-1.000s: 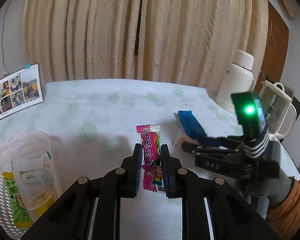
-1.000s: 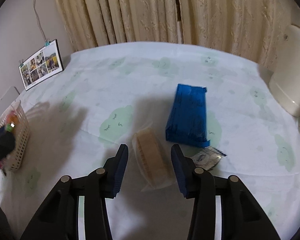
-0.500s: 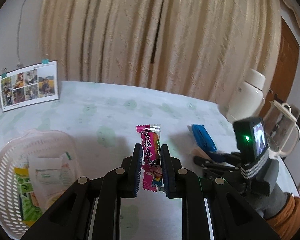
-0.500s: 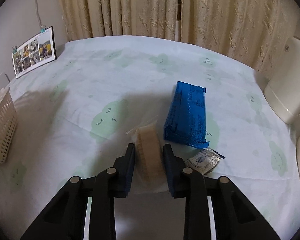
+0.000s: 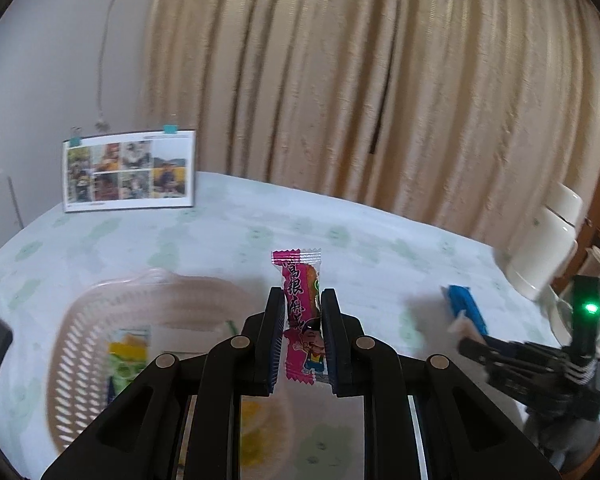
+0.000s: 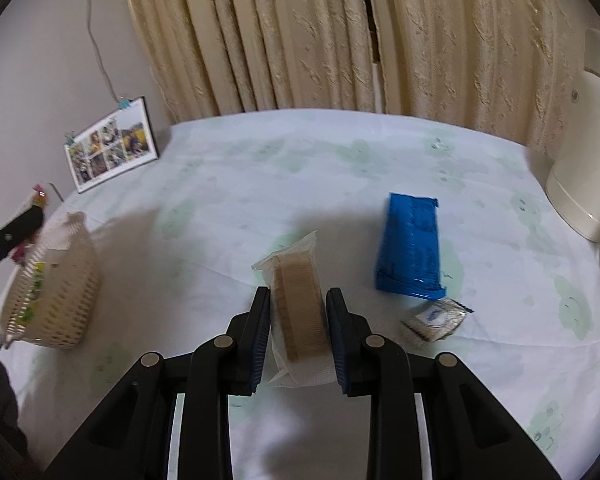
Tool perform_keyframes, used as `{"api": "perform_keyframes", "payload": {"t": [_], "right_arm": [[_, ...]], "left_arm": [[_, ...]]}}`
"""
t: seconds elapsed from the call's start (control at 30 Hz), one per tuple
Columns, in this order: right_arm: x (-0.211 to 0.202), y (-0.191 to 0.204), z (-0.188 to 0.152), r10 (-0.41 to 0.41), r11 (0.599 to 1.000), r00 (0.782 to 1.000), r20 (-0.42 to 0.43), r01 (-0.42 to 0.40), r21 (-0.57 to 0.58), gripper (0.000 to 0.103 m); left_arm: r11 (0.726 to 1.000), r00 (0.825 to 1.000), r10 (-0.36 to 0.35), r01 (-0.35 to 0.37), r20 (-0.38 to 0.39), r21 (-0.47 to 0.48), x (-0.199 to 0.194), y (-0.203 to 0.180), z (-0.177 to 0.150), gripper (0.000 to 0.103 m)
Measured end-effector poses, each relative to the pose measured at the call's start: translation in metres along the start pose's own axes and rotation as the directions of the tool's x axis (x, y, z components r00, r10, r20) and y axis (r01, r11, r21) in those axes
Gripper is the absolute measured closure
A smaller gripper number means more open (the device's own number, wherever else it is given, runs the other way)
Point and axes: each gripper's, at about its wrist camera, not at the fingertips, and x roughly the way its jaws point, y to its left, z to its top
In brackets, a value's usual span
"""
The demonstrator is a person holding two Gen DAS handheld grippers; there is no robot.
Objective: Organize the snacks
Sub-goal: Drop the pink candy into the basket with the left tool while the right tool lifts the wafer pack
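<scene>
Candy packet (image 5: 300,312), pink wrapper with cartoon figure, upright, clamped between both pads of the left claw (image 5: 300,344); upper end stands clear above the fingertips. Below and to the left of that claw: perforated basket (image 5: 80,344) on the worktop (image 5: 340,240), holding yellow and green packets, blurred.

Wafer pack (image 6: 298,312), clear wrapper, tan contents, lengthwise between the fingers of the right claw (image 6: 298,340), which is closed on it; far end projects past the fingertips. Whether the pack rests on the worktop or is lifted off it cannot be told.

Right view only: blue packet (image 6: 410,252) flat on the cloth just right of the wafer pack; small silver sachet (image 6: 436,318) near its closest corner; basket seen from the side at far left, with the left claw above it.

Left view only: basket interior; right claw from the side, green lamp (image 5: 590,308) lit on its body.

Both views: photo calendar (image 5: 128,170) leaning at the wall, cream curtain (image 5: 360,80) behind, white flask (image 6: 584,172) at the right edge.
</scene>
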Motion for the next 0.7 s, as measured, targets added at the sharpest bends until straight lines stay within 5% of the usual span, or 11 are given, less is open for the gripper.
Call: {"api": "perform_keyframes", "payload": {"t": [0.27,0.33,0.4,0.43,0.7], "right_arm": [[-0.011,0.017,0.000,0.062,0.998,0.998,0.018,-0.062,-0.015,0.078],[-0.013,0.021,-0.001,0.079,0.997,0.997,0.018,-0.079,-0.015,0.078],[-0.014,0.023,-0.001,0.093,0.996,0.995,0.019,-0.093,-0.013,0.078],[-0.015,0.024,-0.001,0.104,0.994,0.994,0.019,-0.104,-0.010,0.078],[-0.024,0.041,0.000,0.211,0.977,0.977,0.025,-0.211,0.014,0.078]], "left_arm": [[0.986,0.989,0.148,-0.147,0.000,-0.073,-0.002,0.034,-0.004,0.080],[0.976,0.983,0.186,-0.186,-0.012,-0.115,-0.002,0.046,-0.004,0.069],[0.968,0.980,0.198,-0.198,-0.016,-0.155,-0.004,0.055,-0.004,0.040],[0.962,0.979,0.205,-0.204,-0.010,-0.184,-0.006,0.062,-0.004,0.035],[0.938,0.962,0.270,-0.253,0.043,-0.238,-0.016,0.077,-0.001,0.033]]}}
